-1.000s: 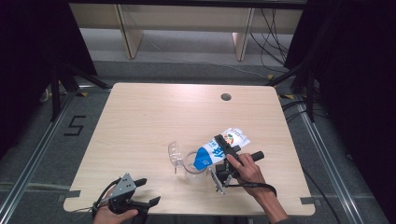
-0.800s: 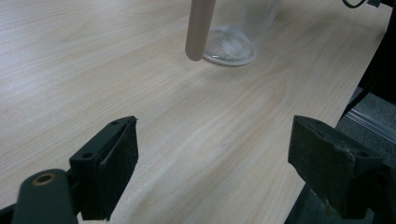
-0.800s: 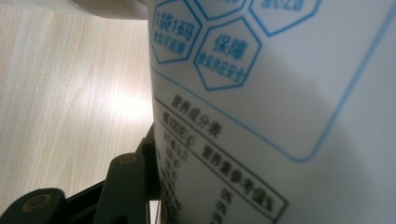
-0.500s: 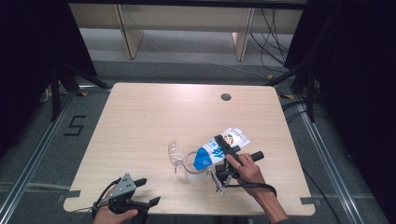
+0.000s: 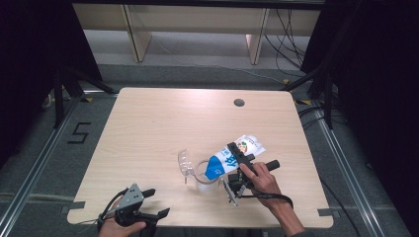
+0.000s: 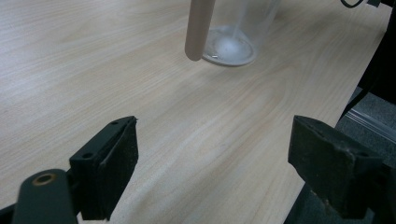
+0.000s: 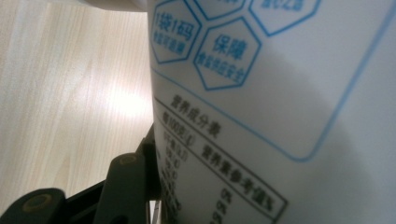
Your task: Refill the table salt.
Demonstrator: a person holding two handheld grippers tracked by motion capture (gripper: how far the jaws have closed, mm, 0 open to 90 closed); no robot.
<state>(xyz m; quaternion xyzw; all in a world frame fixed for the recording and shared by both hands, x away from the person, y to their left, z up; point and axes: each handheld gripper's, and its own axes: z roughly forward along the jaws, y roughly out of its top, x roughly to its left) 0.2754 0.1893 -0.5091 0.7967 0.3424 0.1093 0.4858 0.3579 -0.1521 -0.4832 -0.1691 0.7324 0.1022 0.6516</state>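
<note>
A white and blue printed pouch (image 5: 249,144) is held tilted, its blue lower end over a clear glass (image 5: 204,174) near the table's front middle. My right gripper (image 5: 237,154) is shut on the pouch, clasped across its middle. In the right gripper view the pouch (image 7: 280,93) stands very close, with one black jaw pressed against its left side. My left gripper (image 5: 157,202) stays open at the table's front left edge, nothing between its jaws. In the left gripper view (image 6: 212,172) the glass's base (image 6: 229,46) stands ahead, with a beige rod-like shape (image 6: 198,28) in front of it.
A clear curved piece (image 5: 185,163) lies just left of the glass. The wooden table (image 5: 163,123) has a round cable hole (image 5: 239,102) at the back right. Dark frame legs and cables stand on the floor around the table.
</note>
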